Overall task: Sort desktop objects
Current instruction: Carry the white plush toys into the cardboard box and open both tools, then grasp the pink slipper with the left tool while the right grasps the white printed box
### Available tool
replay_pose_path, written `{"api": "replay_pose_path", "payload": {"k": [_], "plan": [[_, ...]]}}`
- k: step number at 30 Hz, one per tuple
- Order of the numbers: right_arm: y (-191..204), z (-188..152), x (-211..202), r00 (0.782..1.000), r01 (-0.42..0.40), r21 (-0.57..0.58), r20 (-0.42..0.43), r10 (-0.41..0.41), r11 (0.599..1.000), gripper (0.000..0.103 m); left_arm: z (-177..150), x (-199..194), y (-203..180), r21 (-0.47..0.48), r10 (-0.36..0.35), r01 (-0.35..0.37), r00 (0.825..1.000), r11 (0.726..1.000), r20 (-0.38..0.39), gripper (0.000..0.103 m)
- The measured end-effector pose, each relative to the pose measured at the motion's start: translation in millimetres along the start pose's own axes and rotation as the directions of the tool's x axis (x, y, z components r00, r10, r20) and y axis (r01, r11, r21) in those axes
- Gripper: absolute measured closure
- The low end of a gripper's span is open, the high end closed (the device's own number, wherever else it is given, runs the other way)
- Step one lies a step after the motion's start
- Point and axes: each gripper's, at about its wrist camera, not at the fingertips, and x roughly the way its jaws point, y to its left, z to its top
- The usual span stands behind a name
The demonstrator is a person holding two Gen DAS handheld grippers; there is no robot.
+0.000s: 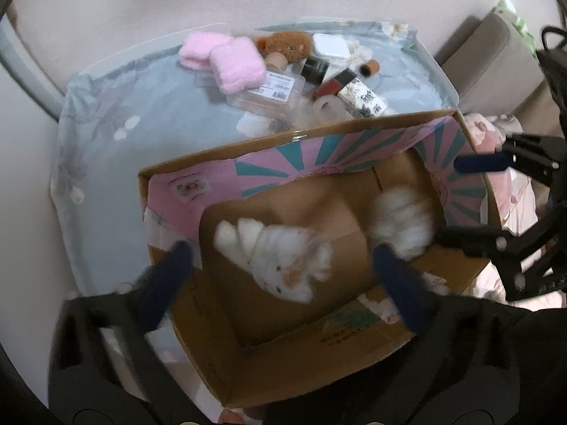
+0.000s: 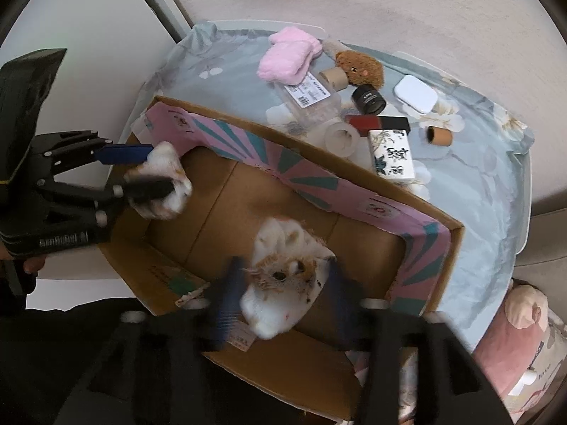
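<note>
Grippers: left gripper (image 1: 280,265) spread wide over the box (image 1: 308,372); right gripper (image 2: 283,294) parted, both pointing down into it.
Left toy: white plush (image 1: 280,262) blurred between the left fingers (image 1: 166,283), pads off it.
Right toy: white-and-orange plush (image 2: 283,283) between the right fingers (image 2: 226,297); contact unclear, pads look clear of it.
Box: cardboard, pink and teal lining, on the surface (image 1: 141,106).
Behind box: pink pads (image 1: 226,60), brown plush (image 1: 287,46), white case (image 2: 416,94), black jar (image 2: 368,99), red tube (image 2: 375,122), tape roll (image 2: 342,138), patterned carton (image 2: 391,156), clear case (image 1: 269,92).
</note>
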Motion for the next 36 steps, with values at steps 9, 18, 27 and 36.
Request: {"api": "replay_pose_path", "payload": {"k": [9,18,27,36], "plan": [[1,3,-8,0.999,0.011,0.003,0.045,-0.011,1.000,0.024,7,-6,-3,0.033,-0.027,0.027,1.000,0.999,0.009,0.000],[-9,4,-25,0.997,0.009,0.075,0.080,-0.015,0.997,0.024,18,-24,-8,0.044,-0.018,0.016,0.999,0.999,0.041,0.000],[-23,5,-62,0.985,0.053,0.145,0.155,-0.075,0.988,0.024,41,-63,16,-0.009,0.073,-0.073,0.987,0.997,0.145,0.000],[-79,15,-90,0.966,0.118,0.238,0.196,-0.167,0.964,0.024,84,-56,28,0.011,0.058,-0.060,0.989,0.998,0.138,0.000]]}}
